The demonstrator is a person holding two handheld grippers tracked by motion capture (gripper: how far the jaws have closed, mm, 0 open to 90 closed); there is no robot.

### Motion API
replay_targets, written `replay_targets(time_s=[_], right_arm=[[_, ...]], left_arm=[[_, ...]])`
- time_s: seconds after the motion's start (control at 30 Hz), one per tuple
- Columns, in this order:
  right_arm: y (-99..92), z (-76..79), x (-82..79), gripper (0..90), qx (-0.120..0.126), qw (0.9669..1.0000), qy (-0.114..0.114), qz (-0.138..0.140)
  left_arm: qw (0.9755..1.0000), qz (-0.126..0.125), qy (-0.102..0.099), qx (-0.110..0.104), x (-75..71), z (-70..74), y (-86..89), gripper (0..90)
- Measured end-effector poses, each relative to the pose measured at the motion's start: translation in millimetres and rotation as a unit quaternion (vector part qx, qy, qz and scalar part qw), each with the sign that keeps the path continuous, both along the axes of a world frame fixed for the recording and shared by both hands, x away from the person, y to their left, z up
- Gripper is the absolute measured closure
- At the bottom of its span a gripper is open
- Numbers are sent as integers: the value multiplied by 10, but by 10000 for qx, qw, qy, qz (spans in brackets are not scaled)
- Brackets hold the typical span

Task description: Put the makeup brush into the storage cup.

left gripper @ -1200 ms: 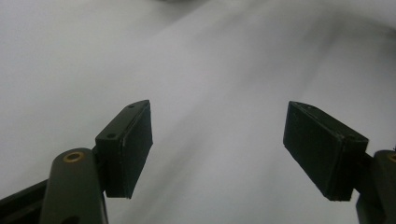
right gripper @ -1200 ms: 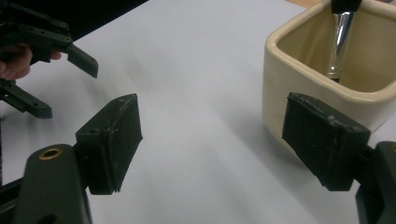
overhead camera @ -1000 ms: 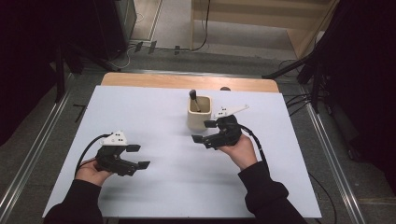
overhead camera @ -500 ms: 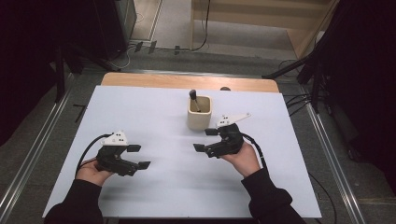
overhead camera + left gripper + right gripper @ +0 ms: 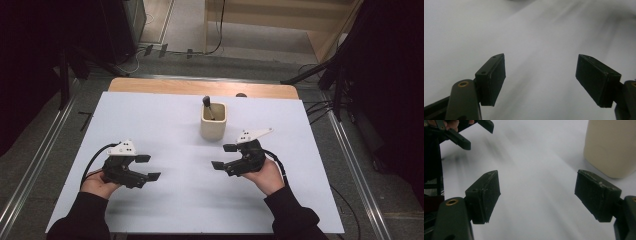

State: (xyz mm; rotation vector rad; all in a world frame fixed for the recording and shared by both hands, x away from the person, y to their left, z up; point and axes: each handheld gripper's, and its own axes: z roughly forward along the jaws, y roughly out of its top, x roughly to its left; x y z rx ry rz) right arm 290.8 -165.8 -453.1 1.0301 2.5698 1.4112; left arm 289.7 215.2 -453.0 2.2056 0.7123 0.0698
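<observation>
We hold both grippers spread wide and empty above the white table [image 5: 165, 115]. The cream cup [image 5: 213, 121] stands upright just beyond and beside our right gripper [image 5: 226, 156] (its jaws point past it), well apart from our left gripper [image 5: 148, 167]. The dark-handled tool [image 5: 208, 106] inside leans up, its long axis near vertical.

A white-topped table [image 5: 165, 115] with a wooden far edge stands on grey floor [image 5: 45, 150] amid dark surroundings.
</observation>
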Motion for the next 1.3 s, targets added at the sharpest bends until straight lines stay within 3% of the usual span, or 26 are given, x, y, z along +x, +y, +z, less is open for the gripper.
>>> replay_targets(time_s=[1.3], right_arm=[[-421, -169, -264, 214, -352, 9992, 132, -150]], left_arm=[[9999, -98, -11, 85, -9, -5, -19, 245]])
